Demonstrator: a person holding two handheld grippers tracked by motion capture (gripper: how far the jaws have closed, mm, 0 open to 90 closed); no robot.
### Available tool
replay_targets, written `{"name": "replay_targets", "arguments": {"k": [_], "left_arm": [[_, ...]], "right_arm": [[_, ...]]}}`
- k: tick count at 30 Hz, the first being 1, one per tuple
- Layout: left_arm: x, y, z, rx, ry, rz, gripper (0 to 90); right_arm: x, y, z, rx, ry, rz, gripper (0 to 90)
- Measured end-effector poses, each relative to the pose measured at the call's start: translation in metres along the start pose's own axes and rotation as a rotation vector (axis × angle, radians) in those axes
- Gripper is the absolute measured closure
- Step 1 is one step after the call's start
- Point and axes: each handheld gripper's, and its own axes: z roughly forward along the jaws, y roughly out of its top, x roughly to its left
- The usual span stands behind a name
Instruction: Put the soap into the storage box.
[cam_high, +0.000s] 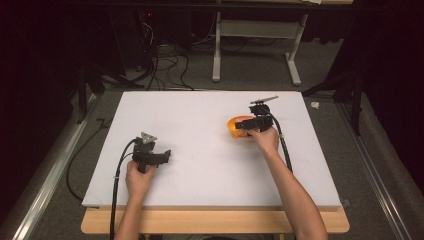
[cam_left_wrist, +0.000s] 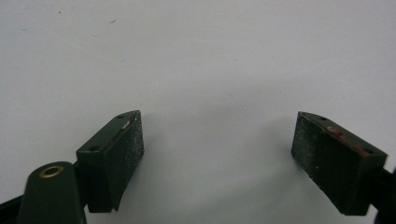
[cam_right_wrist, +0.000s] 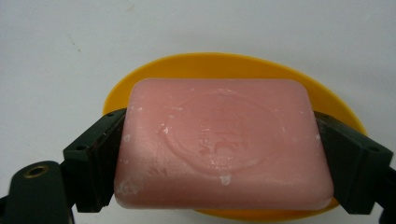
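The right gripper (cam_right_wrist: 224, 163) is clamping the pink soap (cam_right_wrist: 223, 144) over the yellow dish (cam_right_wrist: 233, 65) — keeping it level is helping. The left gripper (cam_left_wrist: 217, 144) (fingers spread, holding nothing) is idling over the table (cam_left_wrist: 196, 56).

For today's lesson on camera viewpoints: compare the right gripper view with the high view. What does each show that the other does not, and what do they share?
Right gripper view alone: a pink soap bar with an embossed stamp and white flecks, pressed on both sides by the black jaws above the dish.

High view alone: the left gripper, jaws apart over bare board, both forearms, the wooden table edge, and the floor with cables and a white frame.

Both: the orange dish, the right gripper and the white board.
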Motion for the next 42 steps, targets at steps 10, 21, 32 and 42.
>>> {"name": "replay_targets", "arguments": {"k": [10,21,32,42], "left_arm": [[0.000,0.000,0.000,0.000,0.000,0.000,17.2],[0.000,0.000,0.000,0.000,0.000,0.000,17.2],[0.000,0.000,0.000,0.000,0.000,0.000,17.2],[0.000,0.000,0.000,0.000,0.000,0.000,17.2]], "right_arm": [[-0.001,0.002,0.004,0.023,-0.005,0.036,13.5],[0.001,0.004,-0.004,-0.024,-0.011,0.027,12.6],[0.001,0.004,-0.016,-0.055,0.000,0.012,12.3],[0.004,0.002,-0.040,-0.112,0.028,-0.020,12.4]]}}
